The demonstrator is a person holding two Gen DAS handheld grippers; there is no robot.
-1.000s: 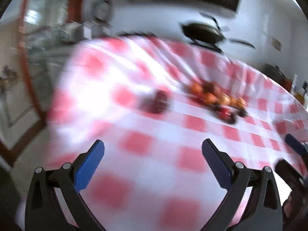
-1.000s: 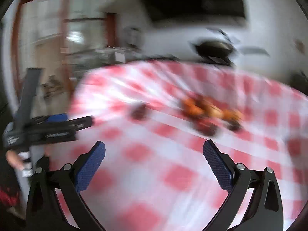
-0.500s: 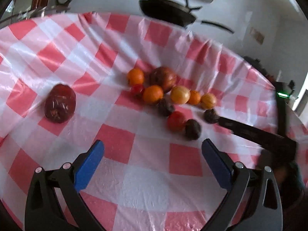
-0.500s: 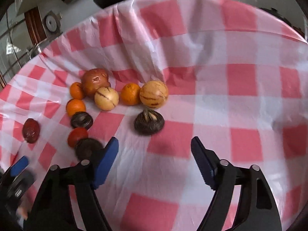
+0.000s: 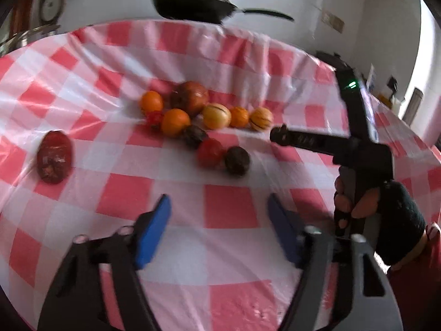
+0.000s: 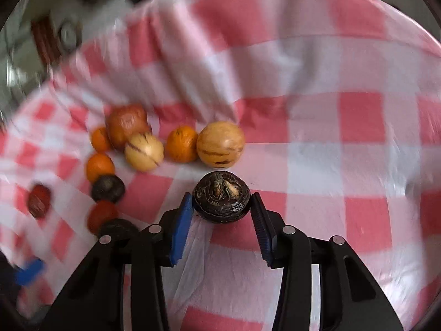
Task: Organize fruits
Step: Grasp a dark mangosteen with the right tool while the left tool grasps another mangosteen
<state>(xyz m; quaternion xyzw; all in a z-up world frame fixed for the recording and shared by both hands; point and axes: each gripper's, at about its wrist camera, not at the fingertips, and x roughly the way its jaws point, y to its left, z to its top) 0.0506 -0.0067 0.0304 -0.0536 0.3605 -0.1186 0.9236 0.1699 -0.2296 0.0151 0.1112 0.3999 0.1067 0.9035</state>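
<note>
I moved my right gripper (image 6: 222, 212) in; its fingers (image 6: 180, 229) have just closed around the dark wrinkled fruit (image 6: 221, 200). Left gripper (image 5: 217, 226) narrowed, empty.

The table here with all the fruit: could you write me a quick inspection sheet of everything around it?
Surface: red-and-white checked plastic tablecloth, wrinkled.
Job's things: oranges, striped yellow fruits, dark wrinkled round fruits, red ones; large dark red fruit apart at left.
Clutter: nothing seen.
Claws: right claw has just been closing, pads against a dark wrinkled round fruit; left claw has been closing, nothing between.
Cables: nothing seen.
Surroundings: black frying pan on the white wall.
</note>
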